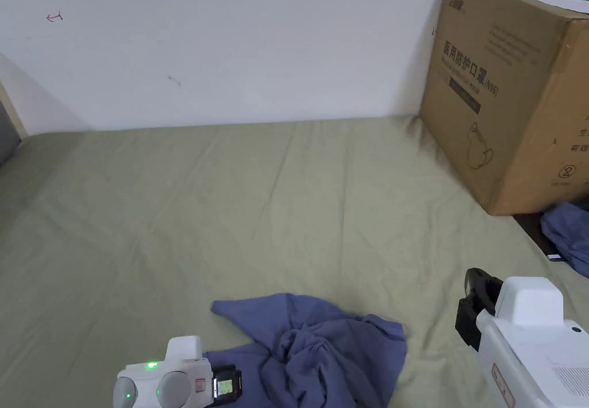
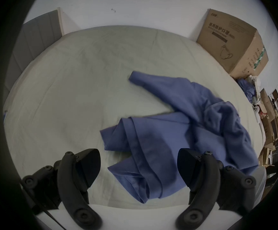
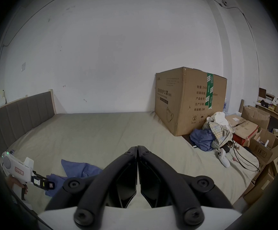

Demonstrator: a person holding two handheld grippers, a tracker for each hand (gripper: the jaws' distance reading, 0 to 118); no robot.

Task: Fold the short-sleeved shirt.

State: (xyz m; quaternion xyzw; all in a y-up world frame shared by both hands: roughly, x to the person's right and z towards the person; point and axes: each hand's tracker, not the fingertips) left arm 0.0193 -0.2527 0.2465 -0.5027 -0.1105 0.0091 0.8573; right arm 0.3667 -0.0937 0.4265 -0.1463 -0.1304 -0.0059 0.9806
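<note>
Three views over one bed (image 1: 287,196)

The left gripper (image 2: 139,165) hangs with its jaws spread wide, nothing pressed between them. The right gripper (image 3: 137,150) has both jaws closed together, tips touching.

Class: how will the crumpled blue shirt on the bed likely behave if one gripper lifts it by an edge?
The crumpled blue cloth shirt lies in soft folds, so it will probably droop limply. It looks thin, so likely light. Bunched layers may unfurl unevenly.
</note>
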